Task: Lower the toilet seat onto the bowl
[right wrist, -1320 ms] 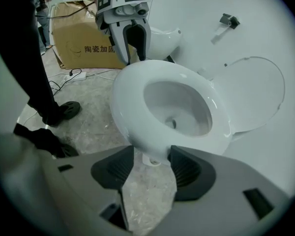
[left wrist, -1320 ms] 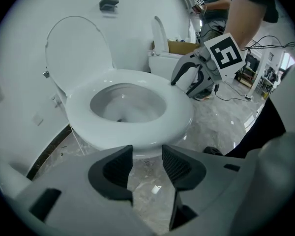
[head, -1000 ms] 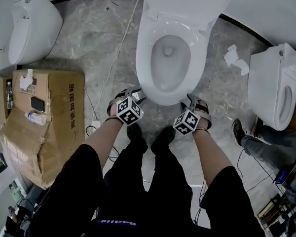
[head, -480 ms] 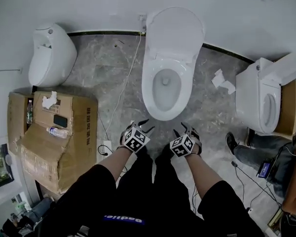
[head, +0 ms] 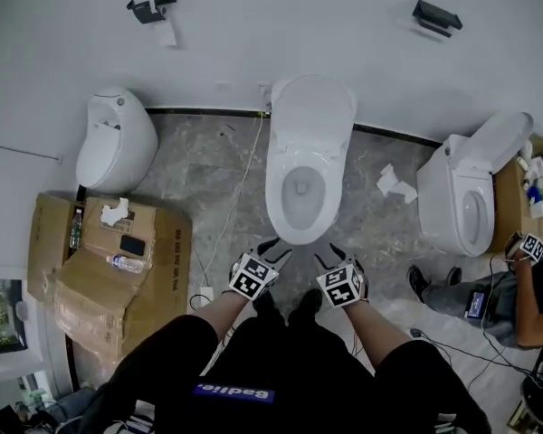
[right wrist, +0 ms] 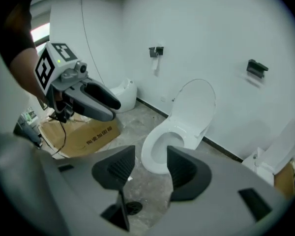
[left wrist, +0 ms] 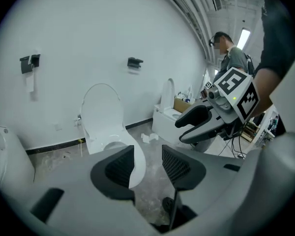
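Below the middle of the head view I had the left gripper (head: 276, 247) and the right gripper (head: 328, 254) side by side, near the front lip of the white ceramic toilet (head: 299, 215) but not touching it. Each gripper's own view showed its jaws parted with nothing between them. Through the left gap (left wrist: 147, 163) I saw only the bowl (left wrist: 132, 156) and the grey marbled floor (left wrist: 152, 195). Through the right gap (right wrist: 151, 168) I saw the bowl's front.

The white oval seat (head: 312, 107) stood upright at the top centre of the head view, leaning back against the white wall. It showed as a tall oval left of centre in the left gripper view (left wrist: 102, 107) and right of centre in the right gripper view (right wrist: 196, 104). I could not separate seat from lid. A brown cardboard box (head: 109, 260) lay at the lower left, well apart from the toilet.

I judged the task as not yet begun, with this the approach stage. The next move called for reaching one gripper forward and up over the bowl to the seat's top edge. It would then close lightly on the rim or hook behind it, tip it forward and let it down slowly so it did not slam.
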`<state>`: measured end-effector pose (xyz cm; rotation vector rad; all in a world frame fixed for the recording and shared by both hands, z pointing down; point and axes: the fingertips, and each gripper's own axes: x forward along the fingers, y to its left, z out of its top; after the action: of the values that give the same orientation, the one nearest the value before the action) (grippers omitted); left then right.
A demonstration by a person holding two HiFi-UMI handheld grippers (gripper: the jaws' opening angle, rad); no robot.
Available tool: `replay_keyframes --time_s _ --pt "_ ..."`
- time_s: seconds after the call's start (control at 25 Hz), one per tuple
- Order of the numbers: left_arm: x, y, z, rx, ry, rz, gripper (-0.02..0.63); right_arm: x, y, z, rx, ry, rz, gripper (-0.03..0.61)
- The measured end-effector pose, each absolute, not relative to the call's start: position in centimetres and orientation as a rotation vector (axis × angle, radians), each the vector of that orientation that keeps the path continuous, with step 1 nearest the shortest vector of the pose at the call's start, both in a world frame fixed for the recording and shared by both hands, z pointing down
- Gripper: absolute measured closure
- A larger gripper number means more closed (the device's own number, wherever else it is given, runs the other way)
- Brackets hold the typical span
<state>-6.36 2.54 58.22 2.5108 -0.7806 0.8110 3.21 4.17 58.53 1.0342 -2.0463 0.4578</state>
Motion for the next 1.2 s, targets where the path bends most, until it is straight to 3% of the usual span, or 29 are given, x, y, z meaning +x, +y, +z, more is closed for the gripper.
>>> replay_keyframes --time_s 0.48,0.88,1.04,1.2 --pt "-2.8 3.7 45.6 2.626 -0.8 0.514 0.45 3.7 5.0 47.1 1.12 -2.22 0.465 0.442" --pt "-0.9 4.7 34.3 2.808 -0.757 0.244 0.539 2.8 5.4 36.9 1.278 -2.533 0.443 0.519" --pt "-0.6 6.1 32.1 2.853 -0.739 0.184 0.589 1.6 6.7 33.3 1.297 -2.69 0.427 0.538" --pt "-0.9 7.8 31.6 2.853 -0.735 0.135 0.597 1.2 8.2 32.6 1.302 -2.739 0.432 0.546"
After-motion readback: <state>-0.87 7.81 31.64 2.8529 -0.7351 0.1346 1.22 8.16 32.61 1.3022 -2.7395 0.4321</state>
